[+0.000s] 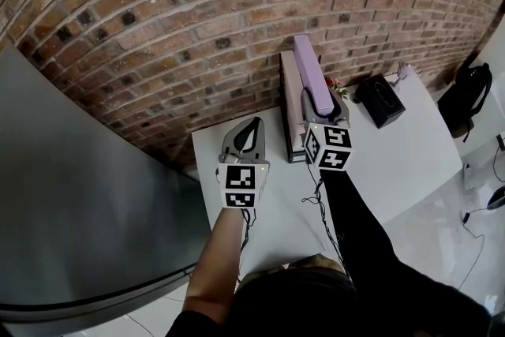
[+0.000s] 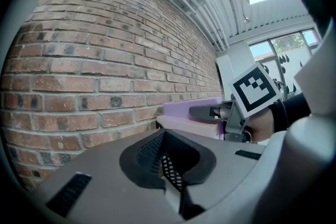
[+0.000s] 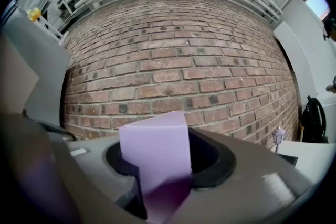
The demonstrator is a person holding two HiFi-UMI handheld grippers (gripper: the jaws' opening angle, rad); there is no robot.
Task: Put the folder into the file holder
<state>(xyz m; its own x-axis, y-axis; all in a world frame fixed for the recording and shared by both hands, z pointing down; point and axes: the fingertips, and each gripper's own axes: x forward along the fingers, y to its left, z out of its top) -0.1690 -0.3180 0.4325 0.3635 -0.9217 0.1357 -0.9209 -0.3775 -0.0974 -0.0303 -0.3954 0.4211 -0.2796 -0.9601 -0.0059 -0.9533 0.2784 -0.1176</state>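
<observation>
Purple folder [image 1: 308,69] stands upright in the file holder [image 1: 289,102] by the brick wall. My right tongs [image 1: 323,113] are spread around its near end. My left tongs [image 1: 252,127] are pressed together, empty. Only letting go seems left.

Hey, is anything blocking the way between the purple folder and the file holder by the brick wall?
Nothing visible does. The purple folder stands upright at the file holder, seemingly already in it, between the jaws of the right gripper. The left gripper is off to the side, holding nothing.
</observation>
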